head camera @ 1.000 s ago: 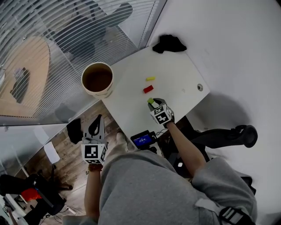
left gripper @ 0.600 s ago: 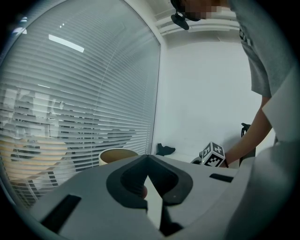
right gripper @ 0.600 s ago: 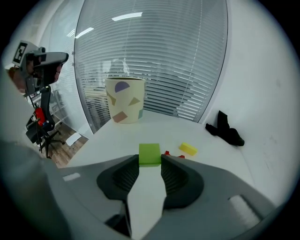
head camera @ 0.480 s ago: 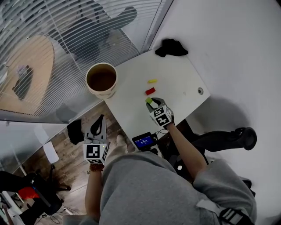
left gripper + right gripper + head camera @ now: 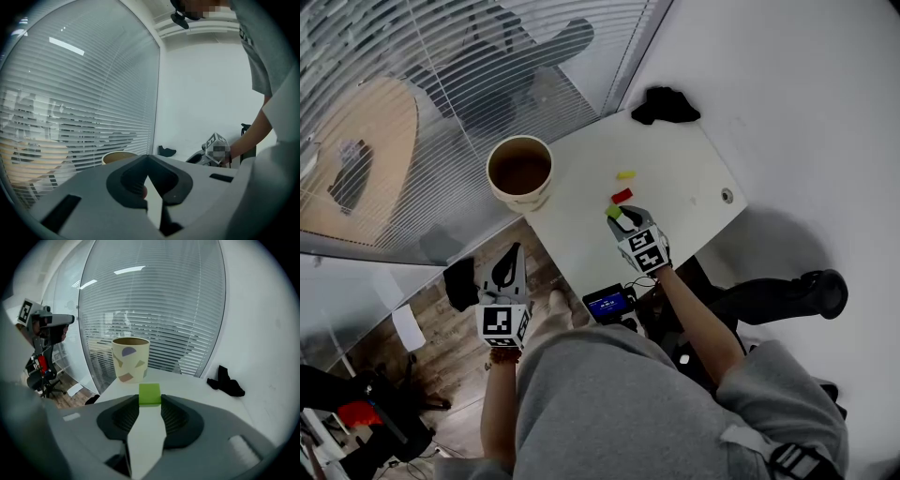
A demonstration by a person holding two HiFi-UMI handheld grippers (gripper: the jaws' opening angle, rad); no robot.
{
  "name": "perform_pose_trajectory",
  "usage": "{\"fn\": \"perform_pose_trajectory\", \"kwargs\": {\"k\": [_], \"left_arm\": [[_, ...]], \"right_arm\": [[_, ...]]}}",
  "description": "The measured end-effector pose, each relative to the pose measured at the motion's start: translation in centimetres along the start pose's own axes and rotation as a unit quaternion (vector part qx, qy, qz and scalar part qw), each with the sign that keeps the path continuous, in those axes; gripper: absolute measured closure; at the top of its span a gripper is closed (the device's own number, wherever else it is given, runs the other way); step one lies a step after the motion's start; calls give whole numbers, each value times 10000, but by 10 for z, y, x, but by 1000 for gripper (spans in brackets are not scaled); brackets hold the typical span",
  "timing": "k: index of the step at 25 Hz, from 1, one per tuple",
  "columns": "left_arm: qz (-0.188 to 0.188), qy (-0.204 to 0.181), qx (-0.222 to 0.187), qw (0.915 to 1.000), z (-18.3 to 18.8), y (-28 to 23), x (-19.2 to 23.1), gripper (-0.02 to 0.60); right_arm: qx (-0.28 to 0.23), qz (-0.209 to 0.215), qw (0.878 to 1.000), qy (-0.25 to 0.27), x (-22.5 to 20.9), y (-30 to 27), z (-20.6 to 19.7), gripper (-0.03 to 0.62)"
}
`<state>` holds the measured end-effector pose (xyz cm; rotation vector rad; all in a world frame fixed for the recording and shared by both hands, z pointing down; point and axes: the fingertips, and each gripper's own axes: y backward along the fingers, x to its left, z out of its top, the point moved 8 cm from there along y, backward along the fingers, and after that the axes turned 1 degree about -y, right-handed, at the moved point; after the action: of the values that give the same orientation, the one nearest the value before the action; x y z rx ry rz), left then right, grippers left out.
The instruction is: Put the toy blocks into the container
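The right gripper (image 5: 620,217) has its fingers clamped on the green block (image 5: 150,394), one pad on each flat side. That square pinch should keep it from twisting on the way over. The block appears lifted just clear of the tabletop (image 5: 675,155). The container (image 5: 130,363) stands at a corner of the tabletop, close to the edge, its mouth open with nothing above it. Between gripper and container the surface is bare. The red block (image 5: 622,196) and yellow block (image 5: 625,174) lie just beyond the gripper, off the likely path (a black cloth (image 5: 666,104) sits at the far corner, well apart). The left gripper (image 5: 148,165) hangs off the tabletop over the floor, fingers closed together on nothing — out of the way.
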<state>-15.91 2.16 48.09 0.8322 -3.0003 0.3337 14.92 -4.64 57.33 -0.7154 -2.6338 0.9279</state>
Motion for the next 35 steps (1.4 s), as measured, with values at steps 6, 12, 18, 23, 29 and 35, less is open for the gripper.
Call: {"fn": "perform_pose_trajectory", "kwargs": {"k": [6, 12, 18, 23, 29, 35], "left_arm": [[5, -27, -29, 10000, 0, 3, 6, 574], [44, -36, -62, 10000, -1, 6, 10, 574], [10, -49, -59, 10000, -1, 8, 10, 574], [-8, -74, -59, 10000, -2, 8, 8, 574], [25, -73, -79, 9999, -4, 11, 10, 575], [73, -71, -78, 9999, -3, 15, 11, 574]], "right_arm": [[-130, 97, 9996, 248, 13, 5, 12, 441], [-255, 151, 9987, 413, 20, 11, 21, 441], [-540, 235, 9982, 83, 24, 17, 43, 441], [-765, 301, 9965, 144, 29, 21, 62, 441], [-950, 353, 9948, 98, 31, 21, 77, 441], [-1161, 448, 9922, 50, 33, 23, 97, 441]]}}
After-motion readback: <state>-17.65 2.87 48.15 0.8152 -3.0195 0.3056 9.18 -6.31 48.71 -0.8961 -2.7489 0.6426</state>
